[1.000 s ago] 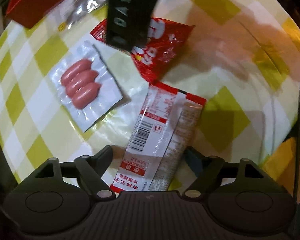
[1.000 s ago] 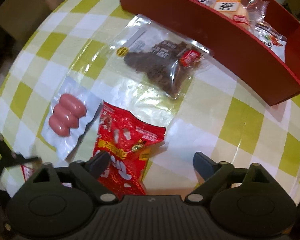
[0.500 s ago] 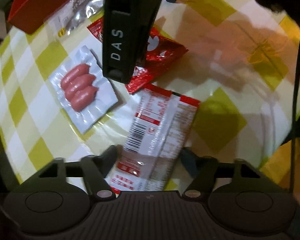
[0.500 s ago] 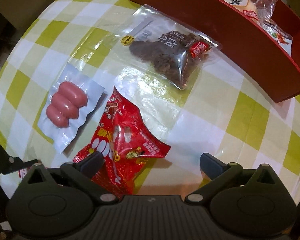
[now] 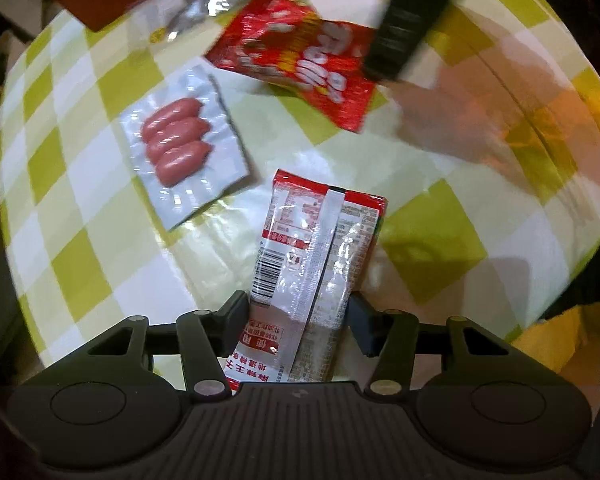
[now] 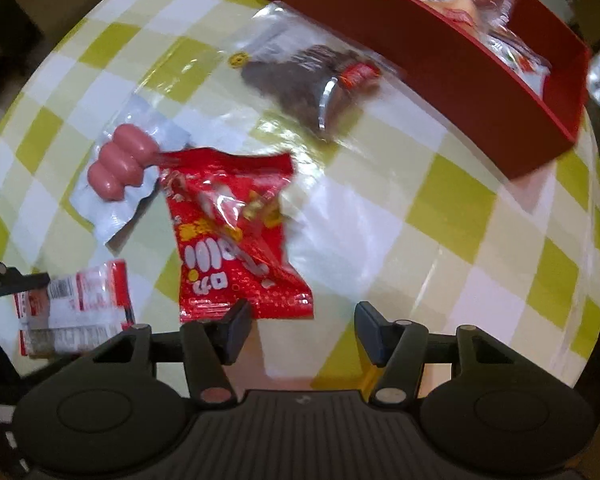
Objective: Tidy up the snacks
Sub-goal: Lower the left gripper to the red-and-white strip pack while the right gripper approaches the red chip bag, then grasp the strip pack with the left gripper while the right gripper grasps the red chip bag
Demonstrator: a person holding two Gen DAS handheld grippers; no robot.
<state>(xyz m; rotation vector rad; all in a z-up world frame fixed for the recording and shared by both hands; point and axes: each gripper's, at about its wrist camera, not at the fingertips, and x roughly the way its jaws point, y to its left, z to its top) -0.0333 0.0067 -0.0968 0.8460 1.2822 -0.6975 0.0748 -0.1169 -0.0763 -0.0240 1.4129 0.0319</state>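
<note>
A white-and-red packet (image 5: pixel 320 240) with a barcode lies lengthwise between the fingers of my left gripper (image 5: pixel 298 316). Its jaws are closing and both pads touch the packet's sides. The same packet (image 6: pixel 72 308) shows at the left of the right wrist view. A red snack pouch (image 6: pixel 236 232) lies just ahead of my right gripper (image 6: pixel 302 322), whose jaws are closing. Its near edge reaches the left finger, and the right finger stands clear of it. In the left wrist view the pouch (image 5: pixel 300 52) sits beside the right gripper's dark body (image 5: pixel 412 20).
A vacuum pack of three pink sausages (image 5: pixel 180 148) lies left of both packets. A clear bag of brown snacks (image 6: pixel 312 84) rests near a long red tray (image 6: pixel 460 80) holding several wrapped snacks. The round table carries a green-and-white checked cloth (image 6: pixel 460 208).
The left jaws have narrowed onto the white-and-red packet. The right jaws have narrowed sharply, and the red pouch has turned and shifted, now overlapping the sausage pack in the right wrist view.
</note>
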